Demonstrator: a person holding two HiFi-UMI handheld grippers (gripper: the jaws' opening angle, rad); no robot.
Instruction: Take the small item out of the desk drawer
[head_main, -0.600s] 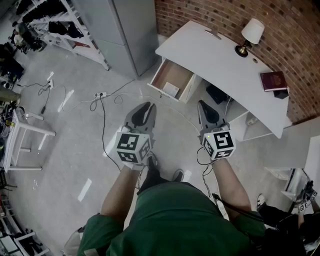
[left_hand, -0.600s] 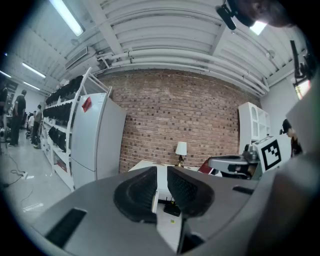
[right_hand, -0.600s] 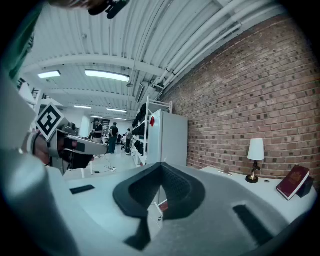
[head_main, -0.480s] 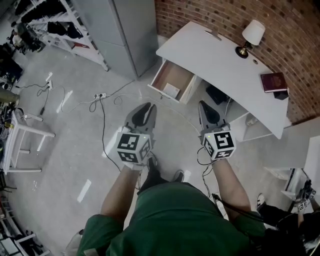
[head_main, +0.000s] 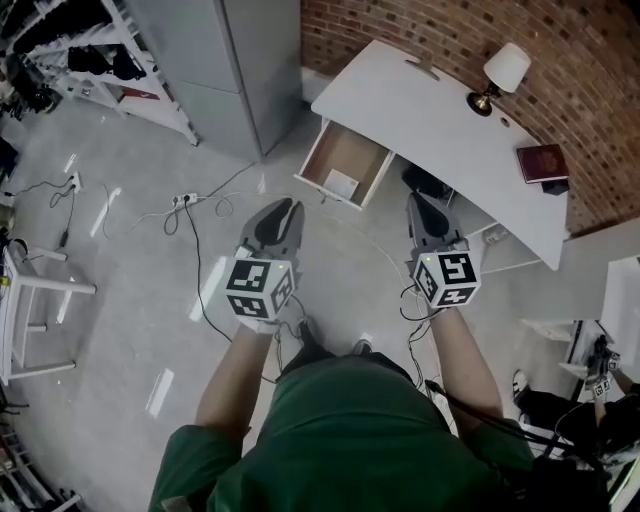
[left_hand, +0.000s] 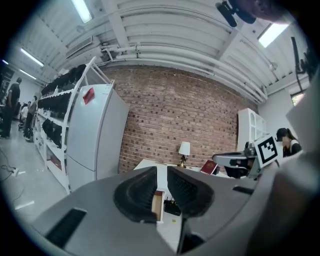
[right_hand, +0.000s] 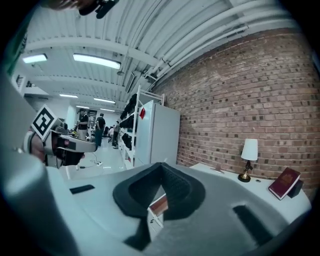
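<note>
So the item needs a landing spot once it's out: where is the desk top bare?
The desk top is bare along its long stretch above the open drawer, up to the lamp, save a small object by the wall. The far end is crowded: lamp, red book. The drawer holds only a white item.

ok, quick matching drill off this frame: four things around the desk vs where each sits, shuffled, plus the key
Things
1. lamp
2. dark red book
3. small white item
4. power strip

Places
A. on the floor, left of the desk
B. inside the open drawer
C. lying flat at the desk's far right end in the head view
D. standing upright on the desk top

Pairs: 1-D, 2-C, 3-B, 4-A
</note>
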